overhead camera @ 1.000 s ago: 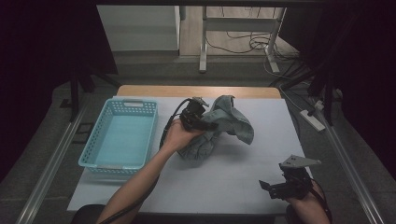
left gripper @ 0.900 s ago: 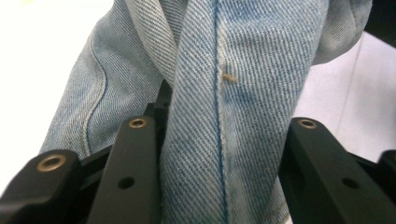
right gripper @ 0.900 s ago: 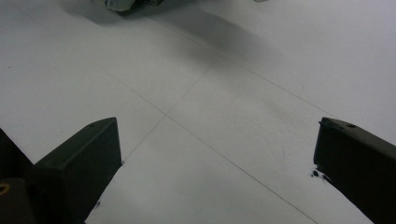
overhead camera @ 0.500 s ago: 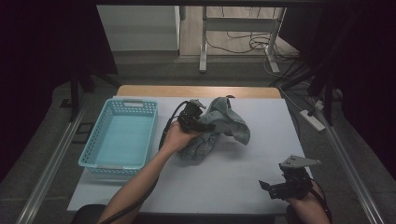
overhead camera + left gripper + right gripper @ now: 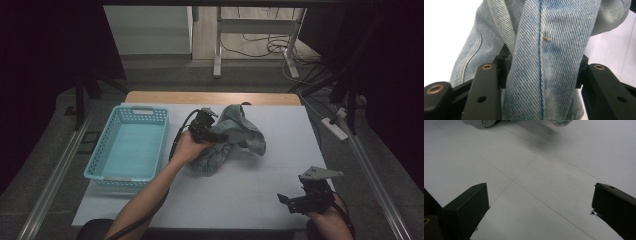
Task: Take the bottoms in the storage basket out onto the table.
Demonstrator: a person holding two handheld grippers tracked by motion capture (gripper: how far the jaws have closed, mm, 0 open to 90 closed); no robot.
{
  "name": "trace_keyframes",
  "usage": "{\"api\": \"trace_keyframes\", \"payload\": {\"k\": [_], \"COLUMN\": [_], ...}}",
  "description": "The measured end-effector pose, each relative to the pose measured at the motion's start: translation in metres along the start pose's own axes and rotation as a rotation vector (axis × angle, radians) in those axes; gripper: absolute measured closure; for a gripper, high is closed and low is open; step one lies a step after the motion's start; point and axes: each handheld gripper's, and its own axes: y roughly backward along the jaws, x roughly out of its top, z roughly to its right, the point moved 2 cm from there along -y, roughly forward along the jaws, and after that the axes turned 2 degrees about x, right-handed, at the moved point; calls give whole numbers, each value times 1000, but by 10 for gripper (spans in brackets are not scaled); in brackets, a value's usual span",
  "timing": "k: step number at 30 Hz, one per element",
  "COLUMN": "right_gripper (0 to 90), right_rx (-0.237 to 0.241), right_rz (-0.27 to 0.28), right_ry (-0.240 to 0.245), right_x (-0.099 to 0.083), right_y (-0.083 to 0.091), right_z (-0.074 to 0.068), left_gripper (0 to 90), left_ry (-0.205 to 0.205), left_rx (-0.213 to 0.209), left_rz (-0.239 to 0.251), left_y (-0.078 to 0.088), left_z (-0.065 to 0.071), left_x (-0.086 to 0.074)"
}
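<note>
Table [image 5: 240,200] first: we see a white top with a turquoise basket [image 5: 131,150] standing empty on its left part, likely there to take folded or sorted clothing. Just right of the basket lies the denim garment [image 5: 235,137], bunched in a heap near the table's middle and far side, one end trailing right.

Our left gripper [image 5: 210,131] sits on that heap, the hand [image 5: 186,147] resting against the cloth. Its jaws have just been opening, and a thick fold of the denim garment [image 5: 544,62] stands between them; the left gripper view shows the fold reaching from pad to pad, though we cannot tell whether the pads press it or merely flank it. We judge the grip is being let go.

Our right gripper [image 5: 305,199] waits well apart at the near right corner, jaws spread wide over bare table [image 5: 536,182], holding nothing, probably idle until a second hold is needed.

The high view gives the layout; the left gripper view alone shows the seam, weave and a small tan stitch.
</note>
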Motion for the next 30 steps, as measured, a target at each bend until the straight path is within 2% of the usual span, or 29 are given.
{"api": "trace_keyframes", "payload": {"k": [7,17,25,30], "right_gripper": [12,12,12,12], "right_rx": [0,0,1,0], "right_rz": [0,0,-1,-3], "right_ry": [2,3,5,8], "right_x": [0,0,0,0], "right_y": [0,0,0,0], "right_z": [0,0,0,-1], "left_gripper": [450,326,202,120], "left_ry": [5,44,20,21], "left_rx": [6,-6,23,34], "left_rz": [-10,-14,-52,-72], "left_y": [-5,-13,-22,-26], "left_z": [-2,-10,-7,-7], "left_x": [-2,-10,-12,-14]}}
